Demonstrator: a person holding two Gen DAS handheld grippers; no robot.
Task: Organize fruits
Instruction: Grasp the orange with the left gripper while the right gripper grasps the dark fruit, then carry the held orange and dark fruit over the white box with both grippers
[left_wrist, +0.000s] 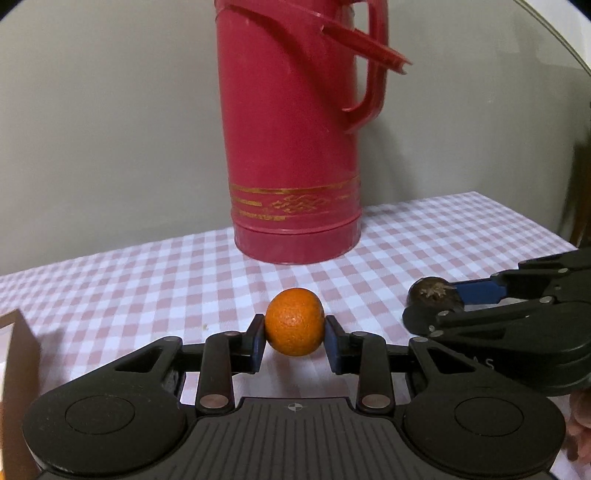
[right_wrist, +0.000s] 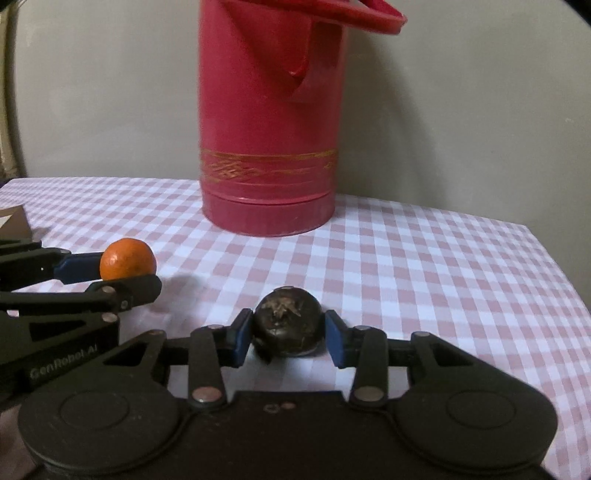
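A small orange (left_wrist: 294, 321) sits between the blue pads of my left gripper (left_wrist: 295, 338), which is shut on it just over the pink checked cloth (left_wrist: 147, 288). To its right, my right gripper (left_wrist: 436, 302) holds a dark round fruit (left_wrist: 434, 293) with a dried star-shaped calyx. In the right wrist view that dark fruit (right_wrist: 288, 325) is pinched between both pads of the right gripper (right_wrist: 288, 334). At the left of that view is the left gripper (right_wrist: 125, 275) with the orange (right_wrist: 127, 258). The two grippers are side by side, close together.
A tall red thermos jug (left_wrist: 291, 147) (right_wrist: 269, 129) with gold bands stands right behind both fruits, against a grey wall. A brown cardboard box (left_wrist: 18, 354) (right_wrist: 14, 221) sits at the left. The table edge (right_wrist: 554, 266) falls away at the right.
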